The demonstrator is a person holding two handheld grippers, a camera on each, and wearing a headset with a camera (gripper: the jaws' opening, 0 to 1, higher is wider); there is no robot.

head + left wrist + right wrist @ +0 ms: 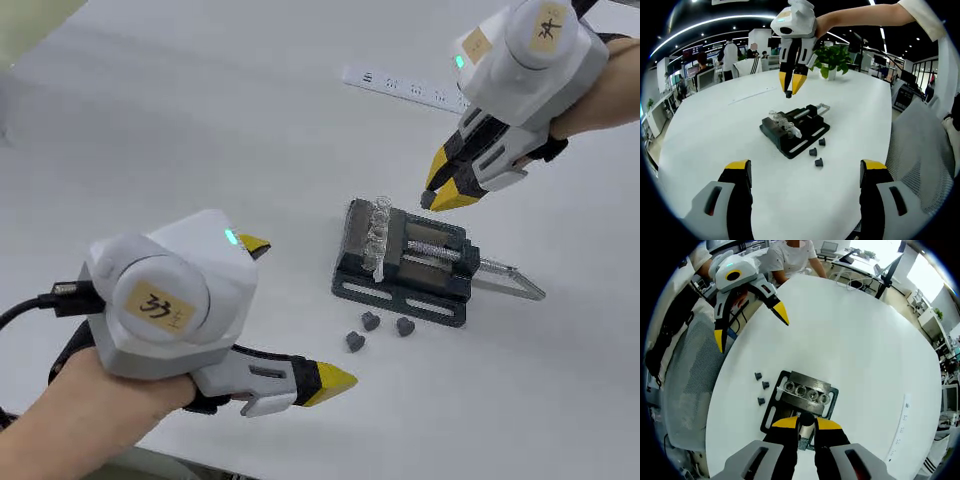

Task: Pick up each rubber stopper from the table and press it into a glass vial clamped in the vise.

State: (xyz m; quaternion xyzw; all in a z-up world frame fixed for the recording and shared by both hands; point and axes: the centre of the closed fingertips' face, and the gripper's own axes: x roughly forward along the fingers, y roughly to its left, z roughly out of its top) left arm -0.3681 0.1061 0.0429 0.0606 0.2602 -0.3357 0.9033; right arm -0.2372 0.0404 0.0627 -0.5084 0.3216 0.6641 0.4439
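1. A small, dark grey rubber stopper (427,199) is pinched between the yellow tips of the right gripper (441,193), which is clenched on it.
2. This stopper is held in the air just above the vise (405,262), close to the vials (378,232) but not touching them.
3. Four clear glass vials are clamped side by side in the vise. Their round open mouths are seen from above in the right gripper view.
4. The vise is made of black metal, with a shiny silver screw and handle at one end.
5. Three more stoppers (371,321) are seen lying on the tabletop (200,130), just beside the vise. They are small, dull and dark.
6. The left gripper (296,312) is held wide open with nothing in it, well apart from the vise.
7. The tabletop is smooth and white.
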